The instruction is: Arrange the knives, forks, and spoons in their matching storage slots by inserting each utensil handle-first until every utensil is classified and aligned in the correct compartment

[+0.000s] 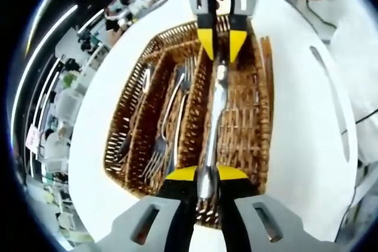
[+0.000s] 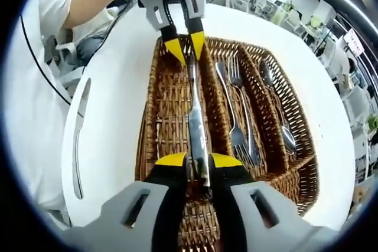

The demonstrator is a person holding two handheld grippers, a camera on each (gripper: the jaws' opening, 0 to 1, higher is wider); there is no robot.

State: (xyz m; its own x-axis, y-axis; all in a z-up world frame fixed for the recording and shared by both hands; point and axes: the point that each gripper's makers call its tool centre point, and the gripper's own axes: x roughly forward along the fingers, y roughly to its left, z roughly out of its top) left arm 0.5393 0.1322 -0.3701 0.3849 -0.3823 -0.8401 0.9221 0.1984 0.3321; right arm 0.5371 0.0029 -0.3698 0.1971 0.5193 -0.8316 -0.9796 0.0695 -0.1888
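Wicker tray (image 1: 248,140) on white tabletop (image 1: 295,146). L claw (image 1: 205,173) pinches one end of knife (image 1: 215,116); R claw (image 2: 199,160) grips other end, seen opposite. Knife lies lengthwise over wide compartment. Forks (image 2: 242,122) in next slot, spoons (image 2: 280,116) in far slot beyond.
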